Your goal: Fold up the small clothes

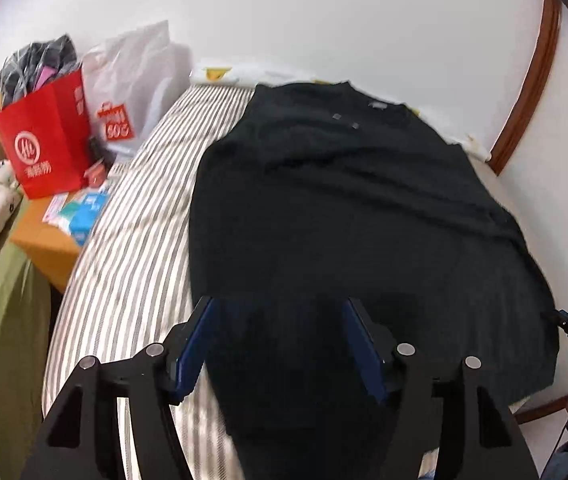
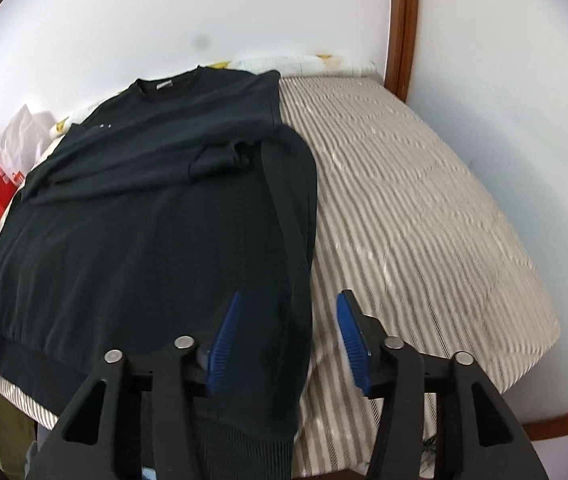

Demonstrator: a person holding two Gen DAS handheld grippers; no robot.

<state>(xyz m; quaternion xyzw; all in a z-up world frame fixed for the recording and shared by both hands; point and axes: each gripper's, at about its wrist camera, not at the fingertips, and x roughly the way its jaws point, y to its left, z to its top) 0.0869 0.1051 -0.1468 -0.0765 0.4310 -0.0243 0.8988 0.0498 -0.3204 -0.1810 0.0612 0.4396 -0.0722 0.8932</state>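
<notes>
The striped mattress (image 2: 424, 200) carries a black sweater (image 2: 143, 220), spread flat along its left side, collar toward the far edge and both sleeves folded inward. We judge the knit soft, limp and light; its ribbed hem corners offer firm holds. Left gripper (image 1: 277, 340) and right gripper (image 2: 288, 336) both gape wide over the near hem, holding nothing.

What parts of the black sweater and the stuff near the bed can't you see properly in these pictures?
- Black sweater: its near hem is hidden behind the left gripper in the left wrist view.
- Right gripper: its open jaws cover the sweater's bottom right corner in the right wrist view.
- Red bag: its contents are too blurred to name.
- Small grey marks on the sweater's chest: too small to read.
- Bed: its near edge is cut off by the frame.
</notes>
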